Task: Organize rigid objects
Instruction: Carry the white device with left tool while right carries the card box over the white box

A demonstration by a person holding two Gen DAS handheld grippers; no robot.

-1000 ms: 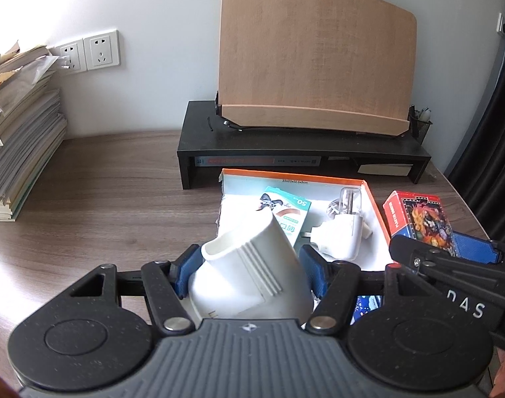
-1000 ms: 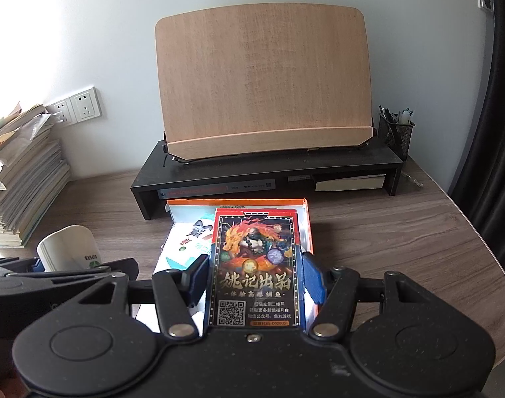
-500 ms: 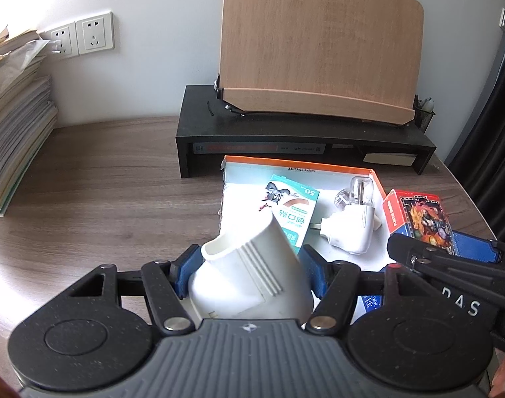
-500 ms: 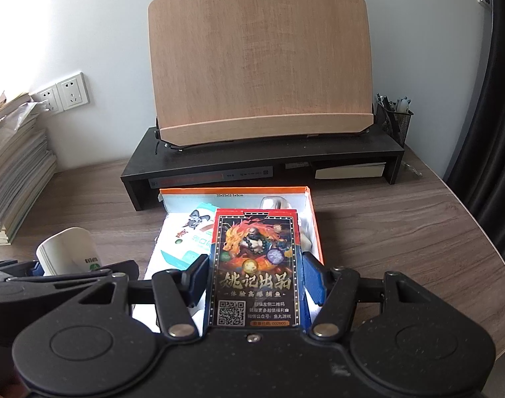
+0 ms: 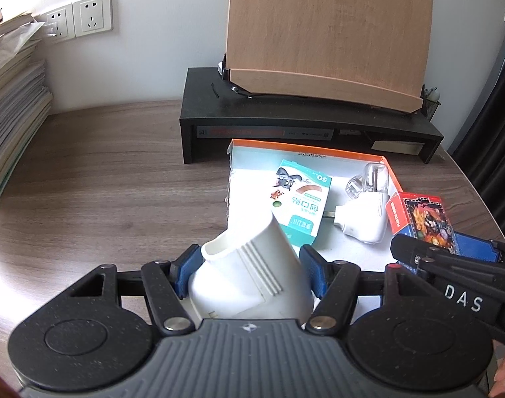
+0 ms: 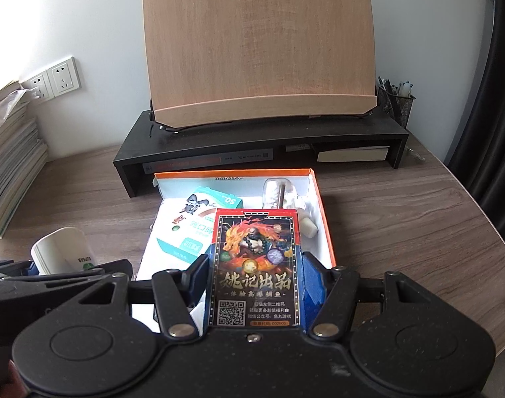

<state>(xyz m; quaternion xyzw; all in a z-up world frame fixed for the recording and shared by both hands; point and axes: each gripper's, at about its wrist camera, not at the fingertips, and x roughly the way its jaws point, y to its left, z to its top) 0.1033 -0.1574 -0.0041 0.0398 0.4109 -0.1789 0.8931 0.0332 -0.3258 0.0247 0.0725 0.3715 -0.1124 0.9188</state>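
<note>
My left gripper (image 5: 250,273) is shut on a white plastic cup-shaped holder (image 5: 252,278), held over the near left corner of an orange-rimmed white box (image 5: 305,148). My right gripper (image 6: 255,273) is shut on a red and blue card pack (image 6: 256,265), held above the box (image 6: 328,232). The pack also shows in the left wrist view (image 5: 421,219). Inside the box lie a teal and white carton (image 5: 300,205) and a white plug device with a clear bottle (image 5: 365,212). The white holder shows at the left of the right wrist view (image 6: 61,252).
A black monitor riser (image 6: 262,146) with a wooden book stand (image 6: 259,43) stands behind the box. A stack of papers (image 5: 10,126) sits at the far left by wall sockets (image 5: 83,16). A mesh pen holder (image 6: 395,101) stands at the riser's right end. A dark curtain (image 6: 497,132) hangs right.
Both grippers have moved forward and lowered toward the box with their objects still held. The box and the riser appear closer and larger.
</note>
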